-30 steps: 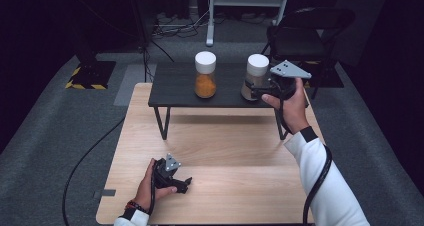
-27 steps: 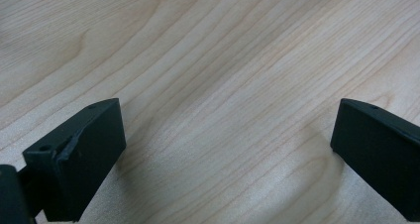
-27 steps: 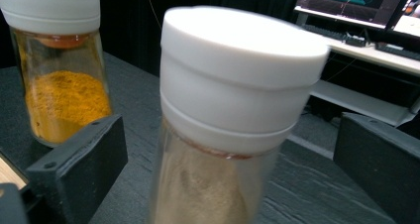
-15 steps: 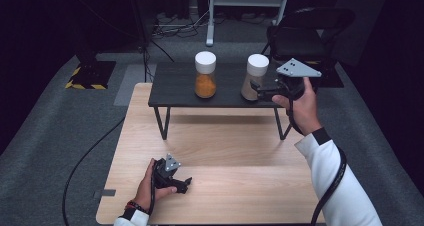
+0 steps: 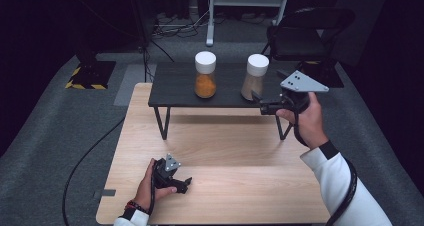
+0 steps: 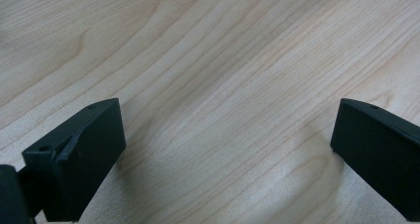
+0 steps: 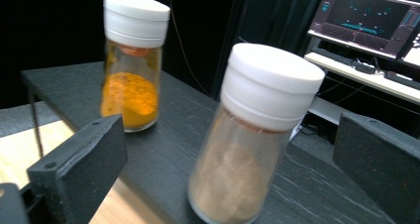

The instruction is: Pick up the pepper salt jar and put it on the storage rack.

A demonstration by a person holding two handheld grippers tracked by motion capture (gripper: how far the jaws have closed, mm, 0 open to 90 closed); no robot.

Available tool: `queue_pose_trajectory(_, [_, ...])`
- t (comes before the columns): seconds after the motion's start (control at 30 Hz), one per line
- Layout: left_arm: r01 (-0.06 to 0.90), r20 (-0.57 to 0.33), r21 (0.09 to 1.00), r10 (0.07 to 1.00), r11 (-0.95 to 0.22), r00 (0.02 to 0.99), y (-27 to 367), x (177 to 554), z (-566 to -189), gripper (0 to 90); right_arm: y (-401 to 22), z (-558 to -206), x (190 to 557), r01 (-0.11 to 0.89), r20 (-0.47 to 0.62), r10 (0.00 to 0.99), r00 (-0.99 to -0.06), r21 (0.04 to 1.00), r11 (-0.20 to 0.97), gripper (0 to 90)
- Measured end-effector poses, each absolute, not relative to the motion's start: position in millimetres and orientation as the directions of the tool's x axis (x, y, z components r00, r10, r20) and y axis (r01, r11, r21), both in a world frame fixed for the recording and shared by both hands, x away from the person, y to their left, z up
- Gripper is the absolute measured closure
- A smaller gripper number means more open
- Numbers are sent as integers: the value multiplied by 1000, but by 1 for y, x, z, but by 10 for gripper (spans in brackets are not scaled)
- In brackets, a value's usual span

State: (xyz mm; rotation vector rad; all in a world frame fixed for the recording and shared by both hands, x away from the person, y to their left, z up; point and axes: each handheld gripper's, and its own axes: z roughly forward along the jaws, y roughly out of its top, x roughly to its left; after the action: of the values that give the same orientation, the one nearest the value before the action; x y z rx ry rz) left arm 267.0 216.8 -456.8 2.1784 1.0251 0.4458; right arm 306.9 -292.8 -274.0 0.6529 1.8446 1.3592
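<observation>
Dark surroundings frame a pale wooden desk [image 5: 225, 151] carrying a low black shelf [image 5: 175, 83]. On that shelf, the brown spice jar [image 5: 255, 77] stands right of the orange spice jar [image 5: 205, 74]. The right gripper [image 5: 260, 105], jaws wide apart, is just before the brown jar, holding nothing. Its own view shows a monitor [image 7: 369, 18] behind. The left gripper [image 5: 186, 183] rests wide open on the desk.

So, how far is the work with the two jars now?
Both jars stand upright on the black shelf. The right gripper is open, its jaws on either side of the brown jar, not yet closed. The orange jar is untouched. The left gripper is open on the table.
</observation>
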Motion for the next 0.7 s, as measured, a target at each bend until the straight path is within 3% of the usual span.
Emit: queue_pose_trajectory(0.7, [543,19,703,775,-459,631,217,267,-457,3,-316,-312,281,8,-251,748,-614,946,325,1])
